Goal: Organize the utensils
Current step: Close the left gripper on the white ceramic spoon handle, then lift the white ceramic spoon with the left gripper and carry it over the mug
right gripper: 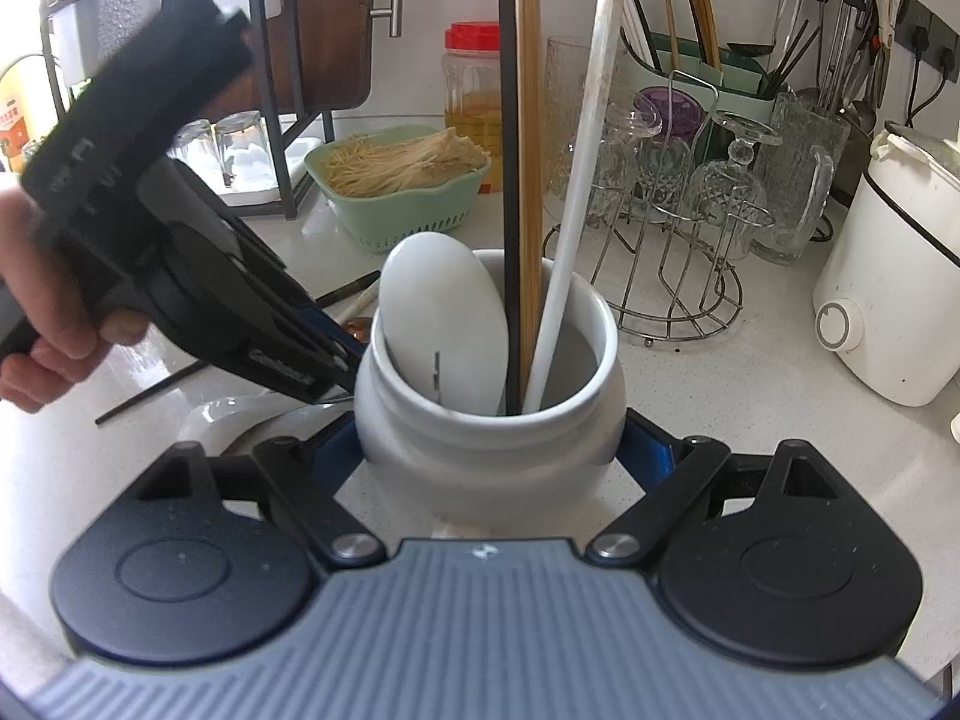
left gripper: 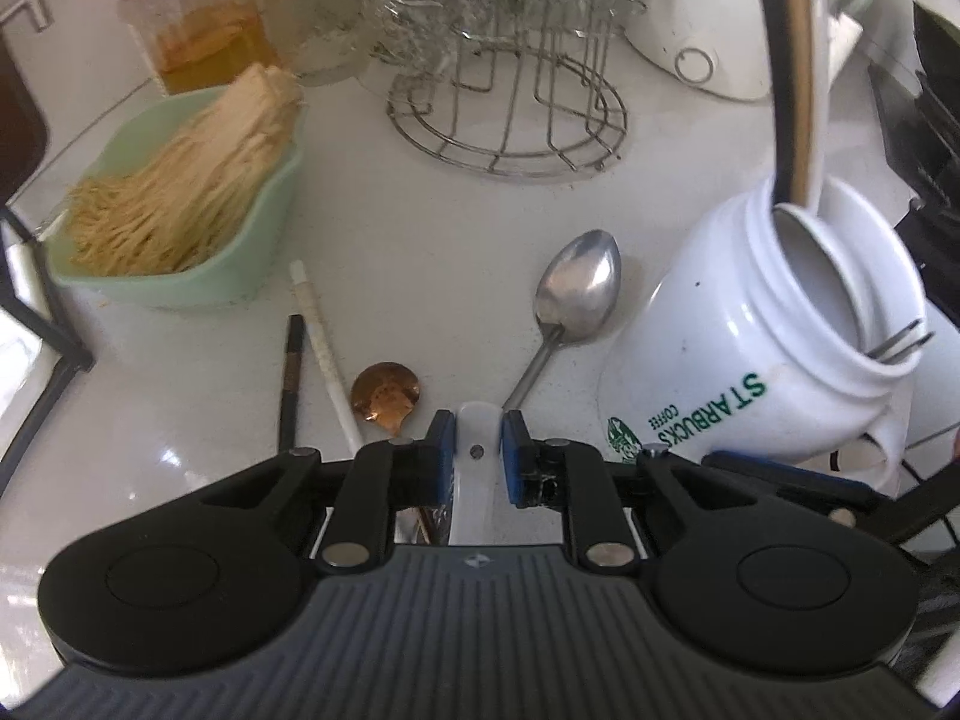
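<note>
In the left wrist view my left gripper (left gripper: 477,429) is shut on the handle of a white ceramic spoon (left gripper: 477,462) that lies on the white counter. A steel spoon (left gripper: 579,288), a small copper spoon (left gripper: 384,399), a black chopstick (left gripper: 292,378) and a white chopstick (left gripper: 318,348) lie just ahead of it. My right gripper (right gripper: 489,450) is shut on a white Starbucks mug (right gripper: 486,456), its blue pads against both sides. The mug (left gripper: 750,336) holds a big white spoon (right gripper: 444,324), a fork, and black, wooden and white chopsticks. A hand holds the left gripper (right gripper: 324,372) beside the mug.
A green basket of noodles (left gripper: 180,276) and a red-lidded jar (left gripper: 180,30) stand at the left. A wire rack of glasses (right gripper: 678,228) is behind the mug, a white appliance (right gripper: 888,300) at the right, and a green utensil holder (right gripper: 708,78) by the wall.
</note>
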### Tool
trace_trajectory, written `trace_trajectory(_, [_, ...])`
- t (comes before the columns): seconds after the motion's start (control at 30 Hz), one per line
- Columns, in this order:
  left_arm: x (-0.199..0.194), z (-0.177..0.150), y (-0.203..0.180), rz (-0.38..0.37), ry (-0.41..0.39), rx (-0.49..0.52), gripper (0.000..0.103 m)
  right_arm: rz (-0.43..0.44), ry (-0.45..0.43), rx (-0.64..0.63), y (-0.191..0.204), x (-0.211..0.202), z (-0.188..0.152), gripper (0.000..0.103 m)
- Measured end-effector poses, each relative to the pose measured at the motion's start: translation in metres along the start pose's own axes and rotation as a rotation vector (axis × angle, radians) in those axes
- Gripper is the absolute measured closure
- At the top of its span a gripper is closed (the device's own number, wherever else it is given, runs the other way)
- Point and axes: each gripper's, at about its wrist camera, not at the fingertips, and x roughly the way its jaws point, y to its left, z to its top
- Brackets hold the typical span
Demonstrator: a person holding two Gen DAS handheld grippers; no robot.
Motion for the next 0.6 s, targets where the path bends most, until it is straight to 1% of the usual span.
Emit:
trace_trajectory(0.2, [-0.033, -0.012, 0.000, 0.041, -0.054, -0.075, 0.083, 0.010, 0.000, -0.029, 0.004, 0.004, 0.001, 0.012])
trace_trajectory(0.43, [-0.079, -0.031, 0.000, 0.075, -0.131, -0.202, 0.083, 0.046, 0.005, -0.067, 0.007, 0.008, 0.005, 0.012])
trace_trajectory(0.6, [-0.099, -0.042, -0.015, 0.086, -0.178, -0.248, 0.083, 0.076, 0.007, -0.096, 0.010, 0.010, 0.007, 0.012])
